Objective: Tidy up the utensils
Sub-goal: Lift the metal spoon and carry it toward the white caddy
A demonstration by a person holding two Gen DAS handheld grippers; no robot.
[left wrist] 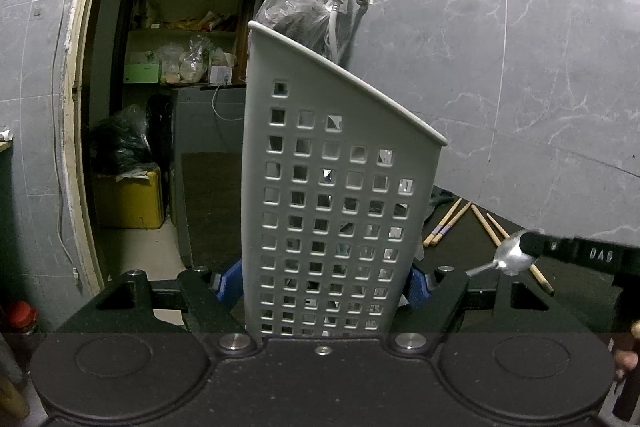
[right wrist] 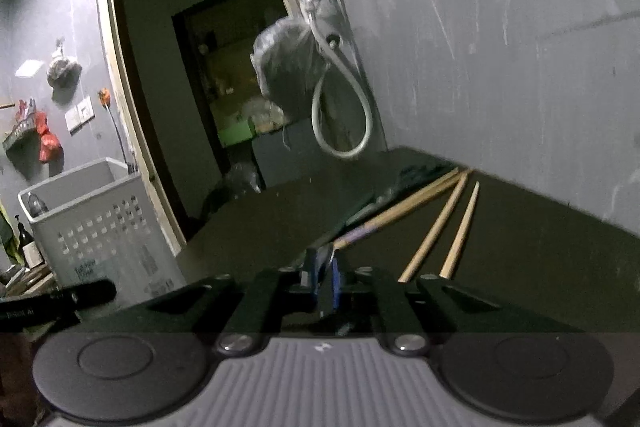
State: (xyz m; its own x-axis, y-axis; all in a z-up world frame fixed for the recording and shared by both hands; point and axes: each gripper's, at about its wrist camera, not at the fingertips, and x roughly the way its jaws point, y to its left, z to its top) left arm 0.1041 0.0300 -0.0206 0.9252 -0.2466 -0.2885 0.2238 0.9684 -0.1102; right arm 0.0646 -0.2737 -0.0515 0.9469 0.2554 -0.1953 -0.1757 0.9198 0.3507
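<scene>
on the dark table (left wrist: 460,251) | left jaws clamp upright holder (left wrist: 336,187) | right jaws pinch spoon (left wrist: 514,255), handle toward holder

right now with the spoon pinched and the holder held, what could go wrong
The right gripper pinches the metal spoon only at its bowl, so it may pivot or slip. The left gripper clamps the grey perforated utensil holder low on its walls; it could tip. Wooden chopsticks lying loose nearby could be knocked.
</scene>
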